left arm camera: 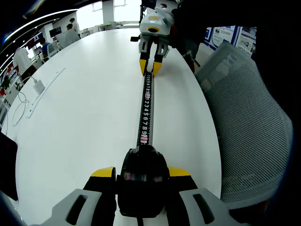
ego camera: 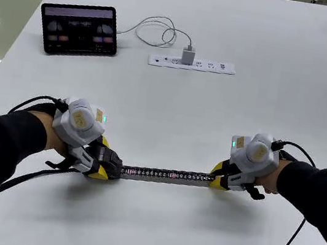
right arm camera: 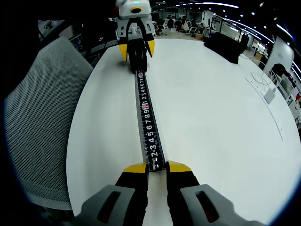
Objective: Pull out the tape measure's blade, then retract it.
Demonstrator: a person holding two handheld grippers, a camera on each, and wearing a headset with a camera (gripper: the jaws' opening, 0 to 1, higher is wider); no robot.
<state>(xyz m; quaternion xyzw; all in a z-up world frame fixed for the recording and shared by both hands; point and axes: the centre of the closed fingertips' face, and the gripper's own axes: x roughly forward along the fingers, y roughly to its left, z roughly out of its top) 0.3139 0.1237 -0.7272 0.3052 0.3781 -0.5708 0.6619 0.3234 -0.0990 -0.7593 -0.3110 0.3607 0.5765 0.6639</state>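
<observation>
A black tape measure case [ego camera: 109, 165] [left arm camera: 142, 179] lies near the table's front edge, clamped in my left gripper [ego camera: 101, 161] [left arm camera: 141, 173]. Its dark blade [ego camera: 167, 175] [left arm camera: 146, 110] [right arm camera: 147, 122], printed with white numbers, stretches flat across the table to my right gripper [ego camera: 217, 176] [right arm camera: 155, 167], whose yellow-tipped jaws are shut on the blade's end. In the left gripper view the right gripper [left arm camera: 150, 66] shows at the blade's far end. The right gripper view looks back along the blade to the left gripper [right arm camera: 136, 51] and the case [right arm camera: 137, 57].
A tablet [ego camera: 79, 28] stands at the back left of the white table [ego camera: 227, 114]. A white power strip [ego camera: 191, 63] with a plugged charger and a looped cable [ego camera: 159, 32] lies behind the middle. A grey mesh chair [left arm camera: 240, 122] [right arm camera: 44, 117] sits by the front edge.
</observation>
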